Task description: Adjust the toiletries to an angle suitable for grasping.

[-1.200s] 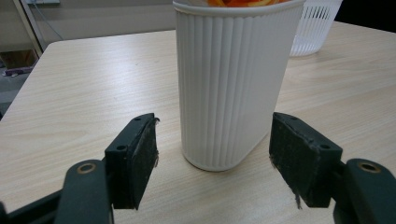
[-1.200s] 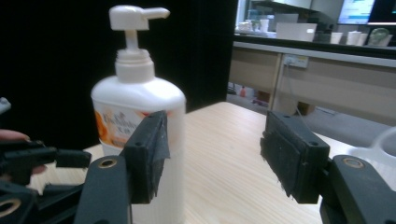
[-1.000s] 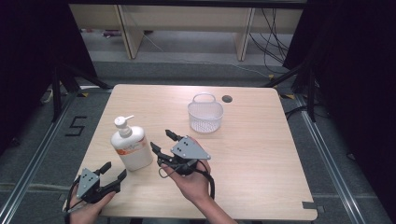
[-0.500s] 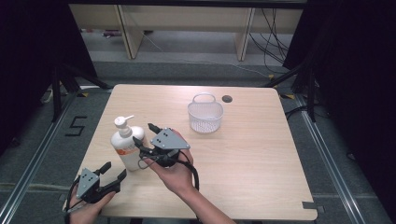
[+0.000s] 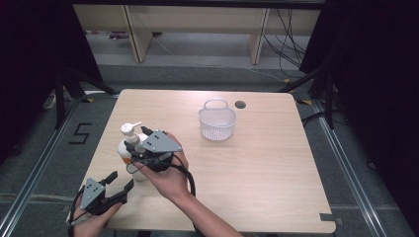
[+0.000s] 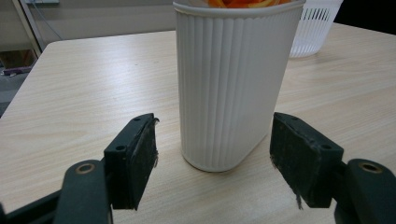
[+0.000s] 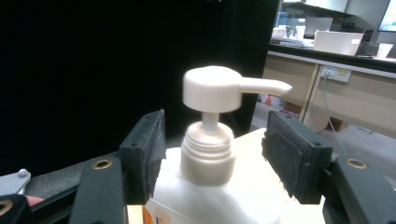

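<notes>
Right gripper (image 7: 212, 158) is hanging open, jaws flanking the pump bottle's (image 5: 129, 148) neck at the table's (image 5: 276, 163) near-left. Left gripper (image 6: 212, 158) is waiting open beside the base. Closing on the narrow collar risks tipping the bottle.

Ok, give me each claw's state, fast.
Left claw: open, holding nothing, pump bottle just ahead.
Right claw: open, straddling the bottle's neck, not gripping.

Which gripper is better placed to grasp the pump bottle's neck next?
Right. The right gripper is open with its fingers on both sides of the pump bottle neck; the left gripper sits low, facing the bottle's base.
</notes>
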`<state>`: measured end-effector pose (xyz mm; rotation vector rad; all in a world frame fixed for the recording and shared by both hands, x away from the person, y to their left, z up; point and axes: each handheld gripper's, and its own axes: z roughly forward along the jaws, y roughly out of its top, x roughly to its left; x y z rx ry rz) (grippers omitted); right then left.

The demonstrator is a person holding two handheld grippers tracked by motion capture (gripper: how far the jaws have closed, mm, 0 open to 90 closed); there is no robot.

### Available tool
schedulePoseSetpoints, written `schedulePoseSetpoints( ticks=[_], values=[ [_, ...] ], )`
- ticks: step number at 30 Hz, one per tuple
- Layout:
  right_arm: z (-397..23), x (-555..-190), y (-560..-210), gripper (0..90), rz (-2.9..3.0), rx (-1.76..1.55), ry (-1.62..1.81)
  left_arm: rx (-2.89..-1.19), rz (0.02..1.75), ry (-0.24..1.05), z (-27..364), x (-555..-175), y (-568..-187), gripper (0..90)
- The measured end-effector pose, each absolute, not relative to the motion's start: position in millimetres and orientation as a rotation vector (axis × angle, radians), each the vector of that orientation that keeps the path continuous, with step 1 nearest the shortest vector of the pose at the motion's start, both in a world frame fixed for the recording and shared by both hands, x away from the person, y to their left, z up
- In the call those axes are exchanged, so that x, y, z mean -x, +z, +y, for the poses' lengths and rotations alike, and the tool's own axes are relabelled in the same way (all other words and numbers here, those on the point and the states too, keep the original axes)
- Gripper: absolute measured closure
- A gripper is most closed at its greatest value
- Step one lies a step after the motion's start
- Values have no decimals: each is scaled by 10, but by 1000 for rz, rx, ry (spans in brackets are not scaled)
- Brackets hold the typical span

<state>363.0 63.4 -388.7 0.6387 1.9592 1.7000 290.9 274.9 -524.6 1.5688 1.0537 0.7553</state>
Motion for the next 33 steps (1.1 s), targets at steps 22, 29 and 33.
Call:
schedulePoseSetpoints(
  ticks=[22, 29, 33],
  values=[
    [901, -3737, -3917, 420, 1971, -726, 1654, -1574, 1052, 752, 2750, -2909, -5245, 312],
    [955, -3740, -3893, 459, 1980, -725, 1631, -1583, 1060, 750, 2757, -2901, -5240, 314],
    [988, -3743, -3899, 506, 1957, -736, 1671, -1581, 1057, 748, 2758, -2903, -5241, 315]
  ],
)
